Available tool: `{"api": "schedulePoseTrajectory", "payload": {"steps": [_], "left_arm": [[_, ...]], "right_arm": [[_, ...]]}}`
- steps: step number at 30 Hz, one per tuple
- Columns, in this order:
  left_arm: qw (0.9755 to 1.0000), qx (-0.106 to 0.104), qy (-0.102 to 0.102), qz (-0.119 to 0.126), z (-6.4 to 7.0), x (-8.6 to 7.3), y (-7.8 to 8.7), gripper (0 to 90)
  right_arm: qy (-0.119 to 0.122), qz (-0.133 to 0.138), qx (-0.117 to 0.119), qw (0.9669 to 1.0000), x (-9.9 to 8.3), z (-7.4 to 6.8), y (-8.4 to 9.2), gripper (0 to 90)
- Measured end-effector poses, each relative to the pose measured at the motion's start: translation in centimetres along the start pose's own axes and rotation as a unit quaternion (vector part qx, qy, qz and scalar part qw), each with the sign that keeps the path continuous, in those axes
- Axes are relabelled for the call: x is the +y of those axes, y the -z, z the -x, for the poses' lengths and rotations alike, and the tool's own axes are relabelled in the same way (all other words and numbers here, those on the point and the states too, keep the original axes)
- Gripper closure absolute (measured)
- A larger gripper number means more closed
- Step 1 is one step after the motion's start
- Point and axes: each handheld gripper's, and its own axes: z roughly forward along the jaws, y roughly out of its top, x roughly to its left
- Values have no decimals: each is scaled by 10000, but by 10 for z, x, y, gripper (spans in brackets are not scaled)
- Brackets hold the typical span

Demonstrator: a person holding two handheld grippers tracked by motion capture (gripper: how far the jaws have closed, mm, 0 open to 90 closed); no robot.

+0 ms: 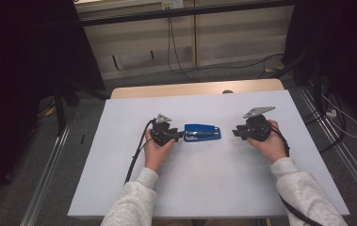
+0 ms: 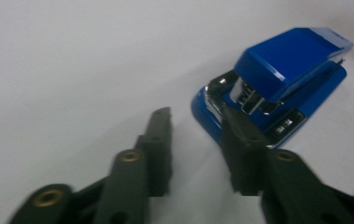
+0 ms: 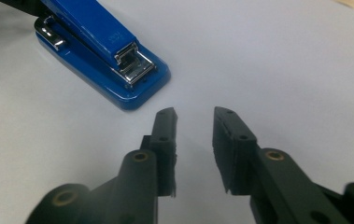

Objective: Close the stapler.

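Surface: white table top, bare around the work; wooden edge strip along its far side
Stapler: blue, lying flat near the middle of the table, long axis running left–right between the two grippers; chrome metal parts visible in both gripper views
Left gripper: held in the person's left hand, pointing right toward the stapler's left end; jaws parted, nothing clamped between them
Left gripper view: the gap between the jaws lies over bare table; one black jaw overlaps the stapler's near end in the picture — contact cannot be told from here
Right gripper: held in the right hand, pointing left toward the stapler's right end, a clear stretch of table between them
Right gripper view: jaws released, standing apart over bare white surface; stapler up and to the left, clear of both jaws
Sleeves: light grey, entering from the bottom edge of the high view
Cables: black, trailing back from each gripper along the forearms
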Motion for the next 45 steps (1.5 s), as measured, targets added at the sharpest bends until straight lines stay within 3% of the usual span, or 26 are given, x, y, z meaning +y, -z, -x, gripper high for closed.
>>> {"api": "schedulePoseTrajectory", "payload": {"steps": [2,9,14,18,21,23,31,37,45], "left_arm": [[10000,67,46,54,-2,1,4,495],[9996,-32,160,220,-4,-4,31,307],[9994,-98,197,249,-4,-12,49,198],[9989,-120,195,410,-4,-16,63,163],[9989,-142,162,417,-2,-19,73,123],[9987,-179,109,454,0,-21,78,122],[9984,-268,-44,497,-2,-32,93,106],[9980,-247,-154,569,-2,-35,104,92],[9983,-249,-219,489,-1,-45,117,89]], "right_arm": [[-212,56,75,9997,-3,0,0,587],[-454,172,302,9984,-7,-8,5,362],[-285,244,360,9986,-6,-21,11,268],[-49,265,400,9988,-8,-31,19,241],[-126,338,429,9984,-14,-33,24,234],[-60,263,410,9988,-19,-34,28,227],[-259,394,449,9979,-32,-37,45,203],[-207,322,397,9985,-40,-40,53,183],[-177,321,401,9985,-48,-47,65,157]]}}
